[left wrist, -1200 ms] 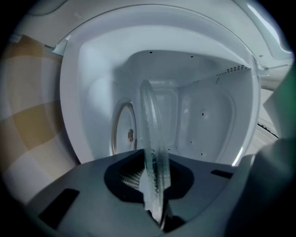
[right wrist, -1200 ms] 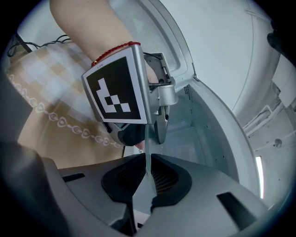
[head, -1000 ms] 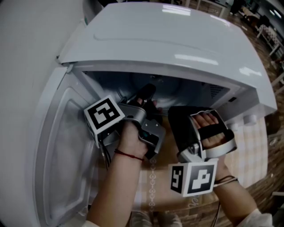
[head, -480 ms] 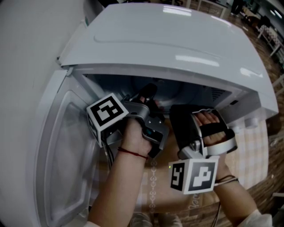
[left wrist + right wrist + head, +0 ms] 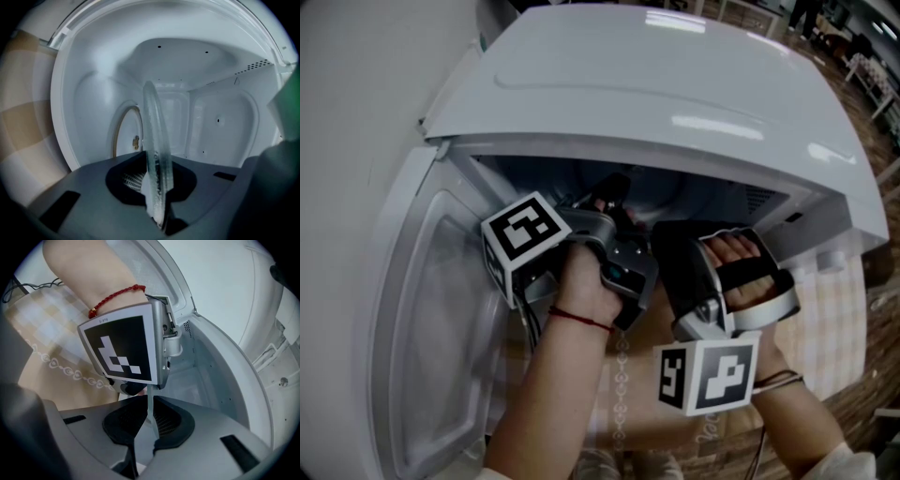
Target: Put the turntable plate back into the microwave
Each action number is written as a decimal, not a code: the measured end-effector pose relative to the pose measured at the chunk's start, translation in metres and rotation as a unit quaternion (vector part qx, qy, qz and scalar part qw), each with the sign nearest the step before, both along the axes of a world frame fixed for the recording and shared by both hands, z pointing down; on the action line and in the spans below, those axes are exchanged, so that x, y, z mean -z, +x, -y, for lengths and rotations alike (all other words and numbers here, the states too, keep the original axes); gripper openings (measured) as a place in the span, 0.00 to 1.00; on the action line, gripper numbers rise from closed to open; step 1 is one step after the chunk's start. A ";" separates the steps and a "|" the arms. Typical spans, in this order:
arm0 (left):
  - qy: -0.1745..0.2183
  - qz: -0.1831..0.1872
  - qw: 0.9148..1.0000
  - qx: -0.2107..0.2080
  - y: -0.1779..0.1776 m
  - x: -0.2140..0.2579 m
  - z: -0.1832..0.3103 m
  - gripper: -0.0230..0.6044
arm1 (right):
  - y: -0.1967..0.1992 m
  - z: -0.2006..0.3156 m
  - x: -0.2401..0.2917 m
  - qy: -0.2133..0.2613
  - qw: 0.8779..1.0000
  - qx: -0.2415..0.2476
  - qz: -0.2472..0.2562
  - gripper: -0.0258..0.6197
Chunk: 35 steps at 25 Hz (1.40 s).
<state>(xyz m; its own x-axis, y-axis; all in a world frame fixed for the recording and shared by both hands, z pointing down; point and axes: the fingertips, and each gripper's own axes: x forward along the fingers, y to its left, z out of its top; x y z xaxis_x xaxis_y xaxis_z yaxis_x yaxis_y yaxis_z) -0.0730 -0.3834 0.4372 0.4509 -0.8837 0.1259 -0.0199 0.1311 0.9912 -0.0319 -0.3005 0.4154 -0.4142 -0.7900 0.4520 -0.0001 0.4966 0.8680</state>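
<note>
The clear glass turntable plate [image 5: 157, 159] shows edge-on between the pads of my left gripper [image 5: 157, 185], which is shut on its rim inside the white microwave cavity [image 5: 187, 70]. A round recess with a small drive hub [image 5: 135, 140] lies beyond the plate. My right gripper [image 5: 147, 420] is shut on the plate's thin edge [image 5: 150, 401], just behind the left gripper's marker cube [image 5: 124, 350]. In the head view both grippers, left [image 5: 605, 253] and right [image 5: 712, 281], reach into the microwave [image 5: 675, 84] opening. Their fingertips and the plate are hidden there.
The microwave door [image 5: 441, 309] hangs open at the left, close to my left forearm. A checked tablecloth [image 5: 839, 309] covers the surface under the microwave. The cavity's roof edge [image 5: 637, 155] sits just above both grippers.
Almost nothing differs. The left gripper's marker cube has shifted very slightly; the right gripper has stayed where it was. Both keep hold of the plate.
</note>
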 end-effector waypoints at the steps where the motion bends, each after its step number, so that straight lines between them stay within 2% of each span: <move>1: -0.002 0.001 1.000 0.000 0.000 0.000 0.000 0.07 | 0.000 0.000 0.000 0.000 1.000 0.001 -0.001 0.13; 12: -0.003 0.001 1.000 -0.005 -0.001 0.000 0.006 0.08 | -0.002 0.005 0.003 -0.022 1.000 -0.003 0.007 0.12; 18: 0.002 -0.012 1.000 -0.015 0.000 0.001 0.006 0.09 | -0.002 0.005 0.004 -0.029 0.999 -0.008 0.013 0.12; 24: 0.021 -0.013 0.999 -0.048 0.008 0.009 0.000 0.20 | 0.001 0.005 0.003 -0.038 0.999 -0.019 0.023 0.12; 27: 0.028 0.009 0.997 -0.069 0.013 0.009 -0.010 0.22 | 0.001 0.005 0.002 -0.040 0.999 -0.024 0.027 0.13; 31: 0.056 0.067 0.993 -0.080 0.012 0.010 -0.033 0.28 | 0.001 0.005 0.002 -0.042 0.998 -0.028 0.030 0.13; 34: 0.074 0.069 0.993 -0.065 0.011 0.009 -0.049 0.29 | 0.002 0.004 -0.002 -0.041 0.999 -0.024 0.023 0.13; 35: 0.076 0.065 0.993 -0.058 0.010 0.009 -0.052 0.27 | 0.002 0.004 -0.004 -0.041 0.999 -0.023 0.021 0.13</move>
<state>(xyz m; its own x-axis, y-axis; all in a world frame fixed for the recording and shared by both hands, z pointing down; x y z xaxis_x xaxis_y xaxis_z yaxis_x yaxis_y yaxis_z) -0.0629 -0.3311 0.4285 0.5399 -0.8397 0.0580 -0.1551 -0.0315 0.9874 -0.0298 -0.3042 0.4194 -0.3976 -0.7696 0.4996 -0.0604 0.5652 0.8227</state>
